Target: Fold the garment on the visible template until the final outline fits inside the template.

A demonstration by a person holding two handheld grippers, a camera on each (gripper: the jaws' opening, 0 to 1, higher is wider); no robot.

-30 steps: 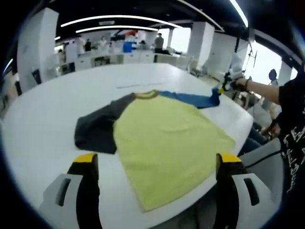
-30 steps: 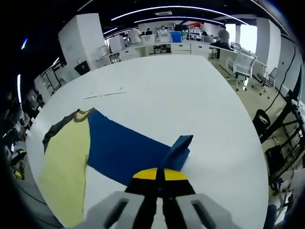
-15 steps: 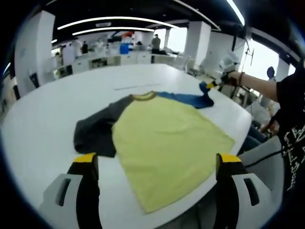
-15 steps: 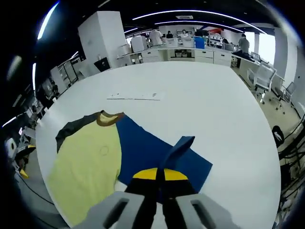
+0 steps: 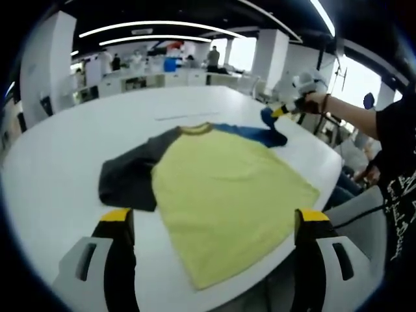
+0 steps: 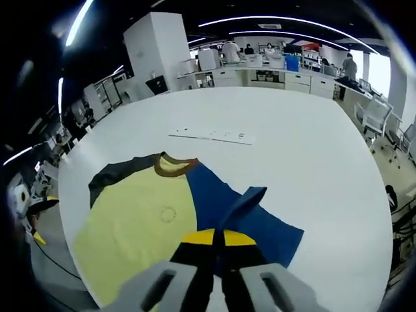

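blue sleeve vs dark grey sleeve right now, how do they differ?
The blue sleeve has its cuff lifted off the table, pinched in the shut right gripper; the dark grey sleeve lies flat, ungripped. The blue sleeve is partly folded; the grey sleeve is spread outward. Both join the same yellow shirt body.

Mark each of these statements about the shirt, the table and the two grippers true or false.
1. The right gripper is shut on the blue sleeve. True.
2. The left gripper grips the dark sleeve. False: its jaws stand wide apart, holding nothing.
3. The shirt's body is yellow. True.
4. The shirt lies on a black table. False: the table is white.
5. The blue sleeve lies flat. False: its end is lifted off the table.
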